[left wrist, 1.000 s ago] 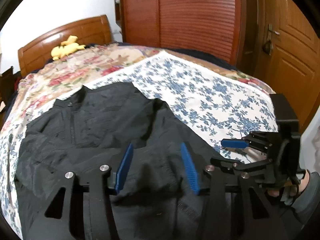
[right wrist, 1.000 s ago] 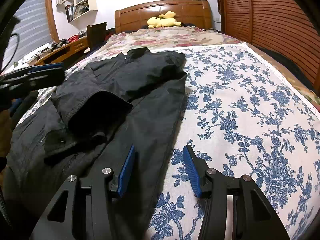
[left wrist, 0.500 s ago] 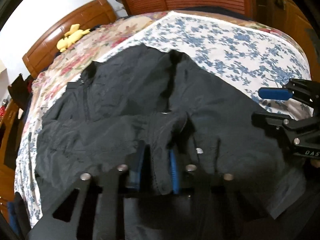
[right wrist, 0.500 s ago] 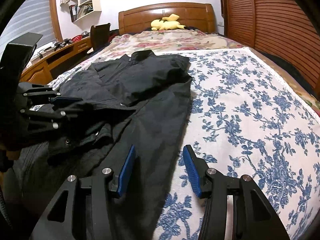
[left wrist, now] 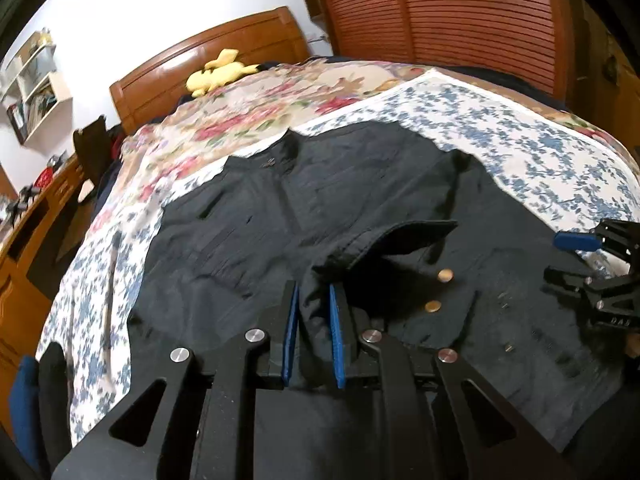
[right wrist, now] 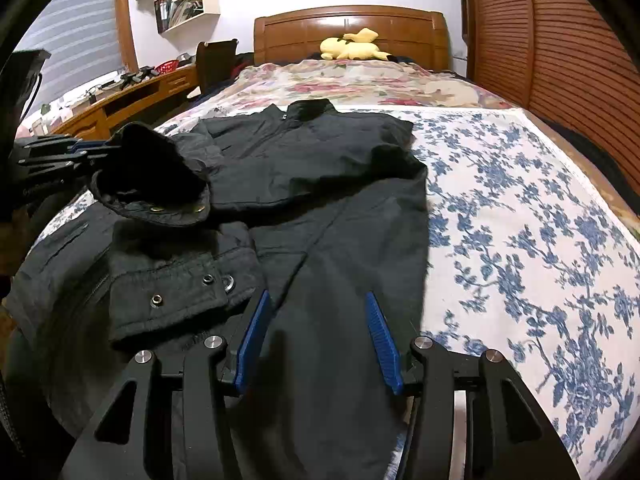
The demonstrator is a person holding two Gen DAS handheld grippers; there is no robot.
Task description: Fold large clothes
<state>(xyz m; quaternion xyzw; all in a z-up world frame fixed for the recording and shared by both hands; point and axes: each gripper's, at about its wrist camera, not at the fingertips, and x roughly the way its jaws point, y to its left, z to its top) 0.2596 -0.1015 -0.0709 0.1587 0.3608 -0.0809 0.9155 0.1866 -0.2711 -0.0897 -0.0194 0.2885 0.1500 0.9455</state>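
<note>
A large black jacket (left wrist: 320,208) lies spread on the bed, collar toward the headboard; it also shows in the right wrist view (right wrist: 320,168). My left gripper (left wrist: 314,300) is shut on the jacket's sleeve cuff (left wrist: 384,240), which has brass snaps, and holds it lifted over the jacket body. In the right wrist view the lifted cuff (right wrist: 160,184) hangs at the left from the left gripper (right wrist: 86,154). My right gripper (right wrist: 316,308) is open, low over the jacket's hem, holding nothing. It shows at the right edge of the left wrist view (left wrist: 580,256).
The bed has a blue floral sheet (right wrist: 520,220) and a red floral cover (right wrist: 360,80). A yellow plush toy (right wrist: 352,49) lies by the wooden headboard (right wrist: 348,28). A wooden desk (right wrist: 132,92) runs along the left. A slatted wardrobe (right wrist: 560,60) stands on the right.
My left gripper closed on the sleeve cuff and lifted it up and toward the jacket's middle. My right gripper stayed open and shifted left over the jacket's hem.
</note>
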